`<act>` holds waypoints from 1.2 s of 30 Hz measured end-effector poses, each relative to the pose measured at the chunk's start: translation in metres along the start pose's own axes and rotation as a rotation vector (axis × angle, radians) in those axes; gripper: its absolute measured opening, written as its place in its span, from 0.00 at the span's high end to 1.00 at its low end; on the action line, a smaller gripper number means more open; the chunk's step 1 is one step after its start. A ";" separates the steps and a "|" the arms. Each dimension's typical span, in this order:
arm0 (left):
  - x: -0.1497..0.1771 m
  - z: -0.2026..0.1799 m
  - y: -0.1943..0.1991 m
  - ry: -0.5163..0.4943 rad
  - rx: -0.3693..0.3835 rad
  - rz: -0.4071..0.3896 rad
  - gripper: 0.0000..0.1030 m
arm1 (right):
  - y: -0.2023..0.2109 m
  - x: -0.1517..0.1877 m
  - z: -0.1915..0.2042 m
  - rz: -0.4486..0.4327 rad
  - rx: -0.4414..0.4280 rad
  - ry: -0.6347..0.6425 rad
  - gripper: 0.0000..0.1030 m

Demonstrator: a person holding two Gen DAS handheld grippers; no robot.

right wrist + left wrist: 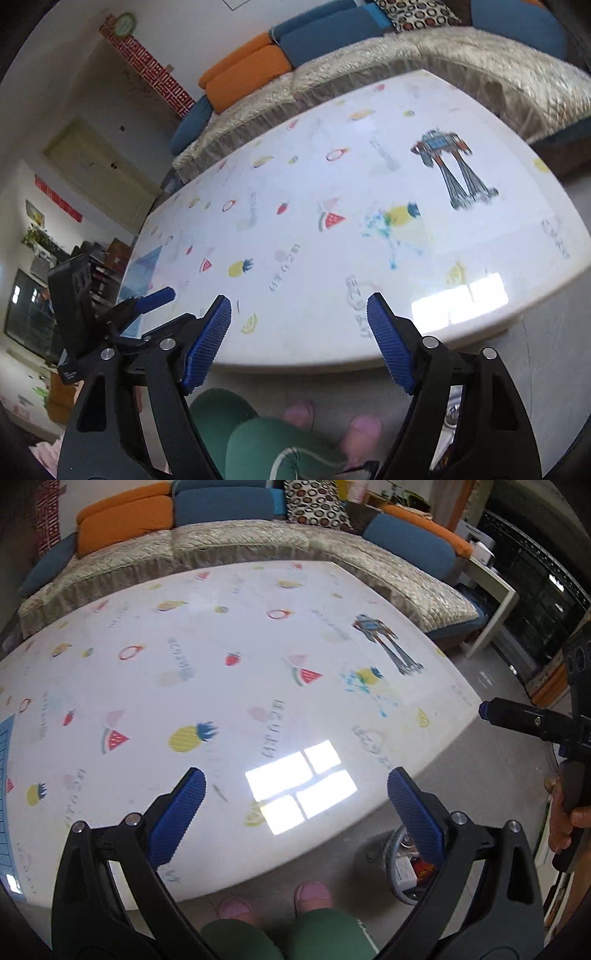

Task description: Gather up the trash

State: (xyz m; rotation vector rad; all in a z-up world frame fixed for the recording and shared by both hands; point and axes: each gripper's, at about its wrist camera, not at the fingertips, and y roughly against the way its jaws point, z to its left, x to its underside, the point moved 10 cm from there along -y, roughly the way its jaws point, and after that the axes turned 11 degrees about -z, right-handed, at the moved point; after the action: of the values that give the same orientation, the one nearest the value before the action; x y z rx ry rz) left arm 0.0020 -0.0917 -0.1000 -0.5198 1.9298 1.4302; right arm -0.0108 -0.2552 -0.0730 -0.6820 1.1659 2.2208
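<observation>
Both tools raised above the near edge of the worktop [258,635], angled down across it; likely a survey or rest stance, nothing targeted. Left gripper [295,812]: fingers [177,819] spread wide, nothing between them. Right gripper [299,343]: fingers [389,343] likewise spread wide, empty. In the left view, right tool seen off to the side beyond the worktop corner, one fingertip visible, held by the hand [565,823].

Worktop surface: glossy white cover printed with fruit motifs (pineapple, watermelon, strawberry), window glare near the front edge. No loose trash visible on it in either view. Flat marks only: robot drawing [448,166] and a blue-yellow scribble [391,225], apparently under or on the cover, not pick-up items.

Trash located on the floor instead: bin [402,864] at the right front corner of the worktop, partly hidden behind the left tool's right finger; white box and red wrapper inside. Judged: collection largely done, or bin placed close to the seat for easy drops.

Writing: grey script printed between the fruit motifs, blurred, not legible. Red patterned wall strip [155,70], characters not readable. No brand made out.

Sofa [236,550] behind the worktop.
</observation>
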 end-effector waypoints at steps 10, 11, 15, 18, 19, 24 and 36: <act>-0.023 0.130 0.031 0.121 -0.223 -0.099 0.07 | -0.081 -0.026 0.106 -0.070 -0.050 0.168 0.25; -0.023 0.138 0.033 0.134 -0.229 -0.097 0.07 | -0.089 -0.028 0.113 -0.073 -0.049 0.179 0.24; -0.020 0.170 0.037 0.172 -0.262 -0.093 0.07 | -0.114 -0.025 0.130 -0.064 -0.043 0.191 0.16; -0.021 0.185 0.037 0.188 -0.282 -0.107 0.07 | -0.128 -0.024 0.136 -0.059 -0.023 0.201 0.16; -0.021 0.189 0.037 0.189 -0.289 -0.109 0.07 | -0.130 -0.023 0.137 -0.061 -0.018 0.204 0.15; -0.024 0.201 0.033 0.175 -0.310 -0.104 0.07 | -0.143 -0.024 0.140 -0.065 0.022 0.221 0.13; -0.032 0.212 0.021 0.128 -0.364 -0.124 0.06 | -0.161 -0.033 0.137 -0.110 0.072 0.225 0.12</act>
State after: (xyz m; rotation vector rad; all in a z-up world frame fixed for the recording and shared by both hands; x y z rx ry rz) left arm 0.0693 0.1125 -0.1000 -0.9011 1.7018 1.7102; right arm 0.0945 -0.0690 -0.0762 -0.9607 1.2775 2.0405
